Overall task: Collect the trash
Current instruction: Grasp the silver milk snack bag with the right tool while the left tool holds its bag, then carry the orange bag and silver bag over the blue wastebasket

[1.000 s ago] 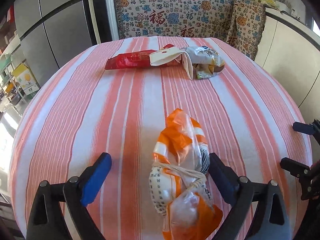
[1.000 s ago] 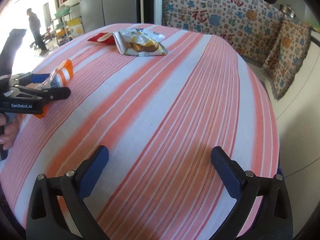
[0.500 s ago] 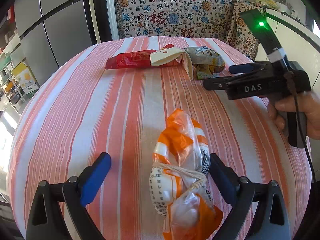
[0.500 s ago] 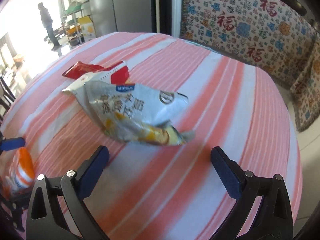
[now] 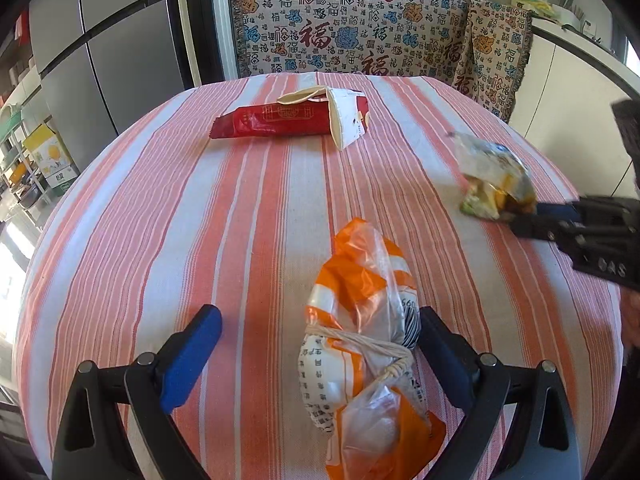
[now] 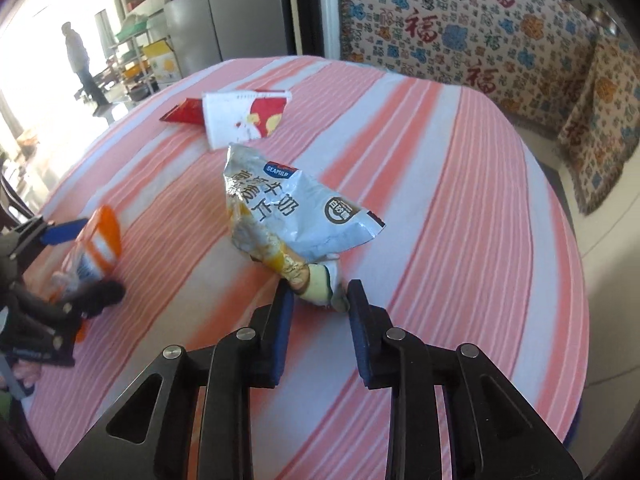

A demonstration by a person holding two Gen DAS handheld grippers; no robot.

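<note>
The right gripper (image 6: 318, 300) is closing on the crumpled silver oat-snack bag's (image 6: 296, 216) lower end, lifting it off the striped tablecloth (image 6: 460, 200). The left gripper (image 5: 316, 344) is hanging wide open (orange bag (image 5: 360, 344) lying between its fingers, ungripped).

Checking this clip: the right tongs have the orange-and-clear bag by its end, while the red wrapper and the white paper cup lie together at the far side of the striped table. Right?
Not quite. The right tongs are closing on the silver oatmeal packet, as the right wrist view shows. The orange-and-clear bag lies between the open left tongs. The red wrapper and white paper cup do lie together at the far side.
</note>
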